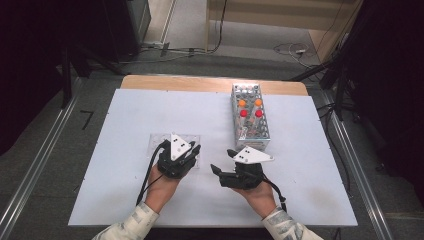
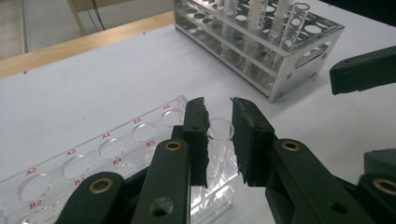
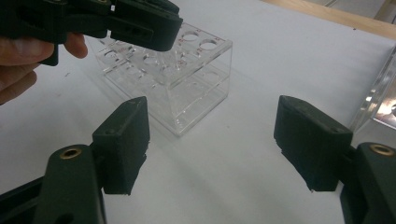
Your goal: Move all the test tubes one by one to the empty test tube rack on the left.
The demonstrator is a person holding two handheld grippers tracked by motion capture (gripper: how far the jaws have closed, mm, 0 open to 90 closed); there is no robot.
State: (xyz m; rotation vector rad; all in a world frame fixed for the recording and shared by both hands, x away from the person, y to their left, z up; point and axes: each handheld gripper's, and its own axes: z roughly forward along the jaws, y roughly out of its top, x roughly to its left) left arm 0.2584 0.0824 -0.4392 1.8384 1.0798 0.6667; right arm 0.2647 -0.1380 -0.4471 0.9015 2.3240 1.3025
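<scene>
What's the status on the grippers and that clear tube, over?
Left gripper straddles clear tube standing in clear rack, grip uncertain. Right gripper open, empty, beside the rack. Nothing blocking.

Both tools are matt black plastic. The left gripper (image 1: 192,150) and the right gripper (image 1: 220,162) each carry a pale grey three-cornered plate with small dark dots on top, and a black cable trails from each back along the forearm. Brass-coloured rivets sit in the jaw arms, and the pads are blocky. The sleeves (image 1: 136,222) are light with a fine pattern.
</scene>
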